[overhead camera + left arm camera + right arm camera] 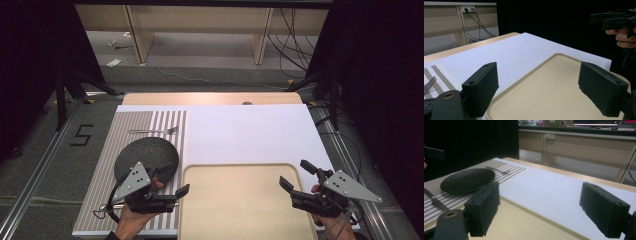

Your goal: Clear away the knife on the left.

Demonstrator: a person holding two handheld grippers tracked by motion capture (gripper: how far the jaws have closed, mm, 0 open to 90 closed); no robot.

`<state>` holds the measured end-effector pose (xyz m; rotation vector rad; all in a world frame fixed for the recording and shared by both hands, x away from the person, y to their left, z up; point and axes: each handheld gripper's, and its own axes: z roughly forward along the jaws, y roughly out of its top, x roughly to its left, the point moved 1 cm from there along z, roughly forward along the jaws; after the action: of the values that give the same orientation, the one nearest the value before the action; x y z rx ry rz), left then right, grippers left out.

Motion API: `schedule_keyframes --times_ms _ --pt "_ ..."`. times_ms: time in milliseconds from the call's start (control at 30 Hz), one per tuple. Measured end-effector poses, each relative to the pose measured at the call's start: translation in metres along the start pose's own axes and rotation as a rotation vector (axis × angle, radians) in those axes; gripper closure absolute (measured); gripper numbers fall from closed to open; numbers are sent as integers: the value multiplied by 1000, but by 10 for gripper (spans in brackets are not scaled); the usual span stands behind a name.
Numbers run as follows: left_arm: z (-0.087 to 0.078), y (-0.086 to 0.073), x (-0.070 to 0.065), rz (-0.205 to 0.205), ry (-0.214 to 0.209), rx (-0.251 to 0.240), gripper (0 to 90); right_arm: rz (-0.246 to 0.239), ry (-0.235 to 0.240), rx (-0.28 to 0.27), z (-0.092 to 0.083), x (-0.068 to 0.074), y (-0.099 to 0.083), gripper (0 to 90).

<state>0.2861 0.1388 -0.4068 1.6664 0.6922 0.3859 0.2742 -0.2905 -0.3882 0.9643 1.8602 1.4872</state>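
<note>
A black textured plate (146,156) lies on a grey striped placemat (107,145) at the table's left. Beyond the plate lies a fork (154,131), and a knife (434,201) rests beside the plate on the mat. A beige tray (240,200) sits at the front middle. My left gripper (177,197) hovers open by the tray's left edge, pointing right, with nothing between its fingers. Over the tray's right edge my right gripper (296,174) is open and holds nothing. In the left gripper view the tray (549,92) lies between the jaws.
A white board (245,135) covers the wooden table (210,98) under the mat and tray. Black frame legs and cables stand on the floor at both sides. Wooden furniture stands at the back.
</note>
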Motion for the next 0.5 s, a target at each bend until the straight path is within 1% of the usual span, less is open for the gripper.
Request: schedule_keyframes --times_ms 300,367,467,500 --pt "1 0 -1 7 -7 13 160 1 4 3 0 0 0 174" --pt "1 1 0 -3 -15 12 160 1 5 4 0 0 0 174" --pt "0 3 0 -34 -47 0 162 3 5 6 0 1 0 174" --pt "-1 4 0 -37 -53 -1 162 3 5 7 0 1 0 174"
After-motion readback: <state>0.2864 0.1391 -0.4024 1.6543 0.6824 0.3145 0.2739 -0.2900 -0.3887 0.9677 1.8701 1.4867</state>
